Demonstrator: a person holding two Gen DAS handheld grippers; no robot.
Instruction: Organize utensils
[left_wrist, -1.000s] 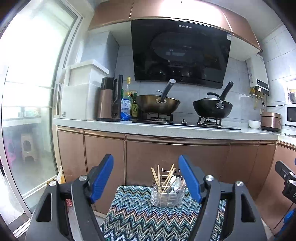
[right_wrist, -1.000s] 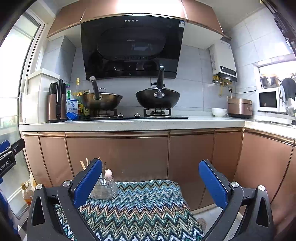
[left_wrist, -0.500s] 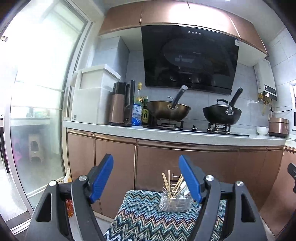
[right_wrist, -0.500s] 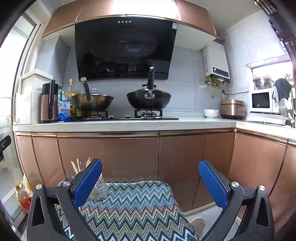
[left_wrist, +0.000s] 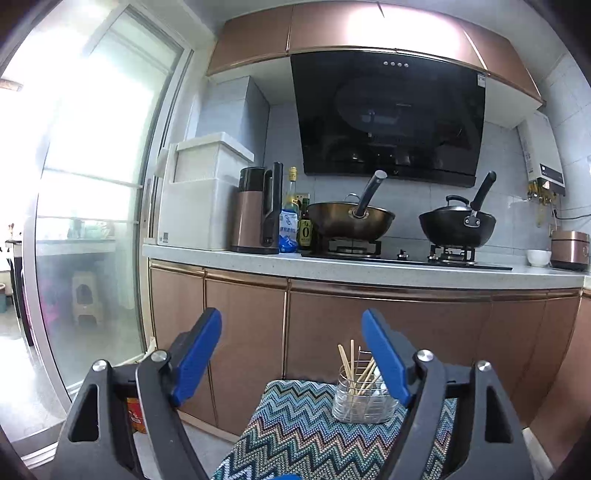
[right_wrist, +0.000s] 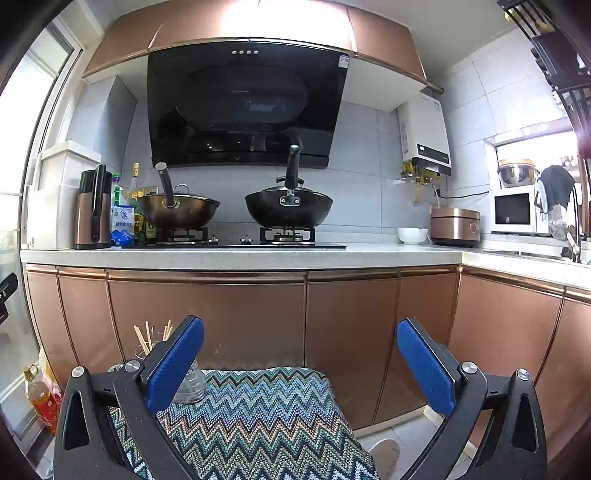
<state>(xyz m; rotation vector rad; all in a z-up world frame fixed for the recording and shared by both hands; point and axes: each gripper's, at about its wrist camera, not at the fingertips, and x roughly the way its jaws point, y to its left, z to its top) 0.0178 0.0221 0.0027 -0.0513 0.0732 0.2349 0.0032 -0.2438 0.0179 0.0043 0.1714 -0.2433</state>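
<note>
Left wrist view: left gripper (left_wrist: 291, 350), blue-padded fingers spread wide, nothing between them. Clear wire-framed utensil holder (left_wrist: 364, 400) with wooden chopsticks (left_wrist: 351, 363) stands upright on the zigzag-patterned woven cloth (left_wrist: 295, 432), just inside the right-hand finger, partly hidden by it.

Right wrist view: right gripper (right_wrist: 299, 363), fingers spread wide, empty. Holder (right_wrist: 190, 386) sits at the cloth's (right_wrist: 266, 413) far left corner, behind the left-hand finger. Copper-coloured cabinet doors (right_wrist: 207, 317) beyond.
</note>
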